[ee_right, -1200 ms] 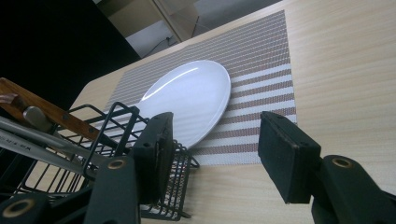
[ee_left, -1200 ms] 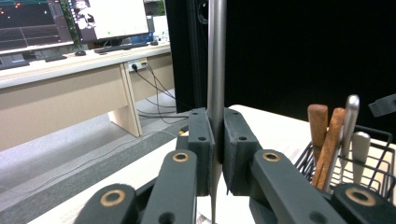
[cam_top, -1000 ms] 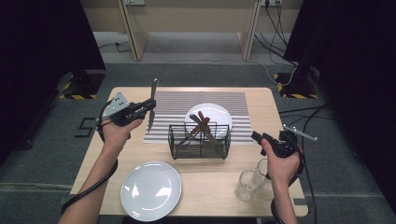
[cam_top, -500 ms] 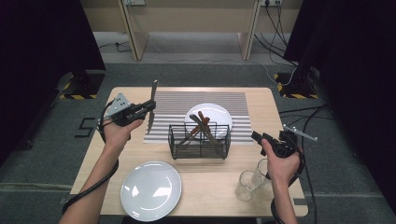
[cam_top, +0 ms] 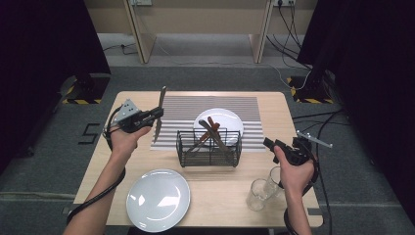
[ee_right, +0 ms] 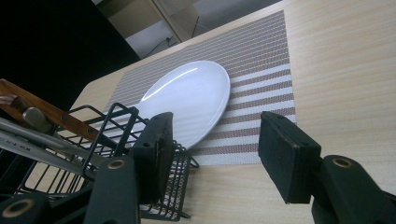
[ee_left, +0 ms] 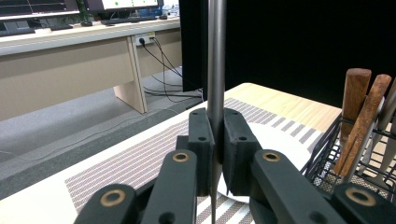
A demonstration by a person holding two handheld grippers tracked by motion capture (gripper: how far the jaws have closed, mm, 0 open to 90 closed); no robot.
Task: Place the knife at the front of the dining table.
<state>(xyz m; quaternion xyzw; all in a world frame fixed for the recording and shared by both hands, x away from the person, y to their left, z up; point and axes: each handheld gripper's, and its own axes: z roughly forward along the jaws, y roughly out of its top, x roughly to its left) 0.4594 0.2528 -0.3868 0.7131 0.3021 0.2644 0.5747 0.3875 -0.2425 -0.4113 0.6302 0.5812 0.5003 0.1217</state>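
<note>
Nothing has shifted much since the earlier frame: the left hand has drifted only a touch and the knife has stayed upright in its grip. That knife (cam_top: 160,111) is a slim piece of smooth grey metal, held above the left edge of the striped placemat (cam_top: 210,105), near the table's far-left corner, with its long part rising well over the jaws and a short thin end hanging below. The left gripper (ee_left: 215,140) is clamped on it, both black pads pressed flat against its narrow sides. To do this step well, the knife should probably be kept vertical and the squeeze firm, since polished metal may slip between the pads, and it should be lowered flat beside a plate rather than dropped. Right of it, the black wire caddy (cam_top: 209,147) stands mid-table with wooden-handled cutlery (cam_top: 213,131) leaning crosswise inside. Behind the caddy a glossy white plate (cam_top: 226,119) lies on the woven mat; a second white plate (cam_top: 157,199) sits near the table's front edge. The right gripper (ee_right: 212,151) hovers by the right edge with its jaws wide apart and nothing between them, just behind two clear drinking glasses (cam_top: 264,190) at the front-right corner. The table (cam_top: 274,110) is pale wood grain.
</note>
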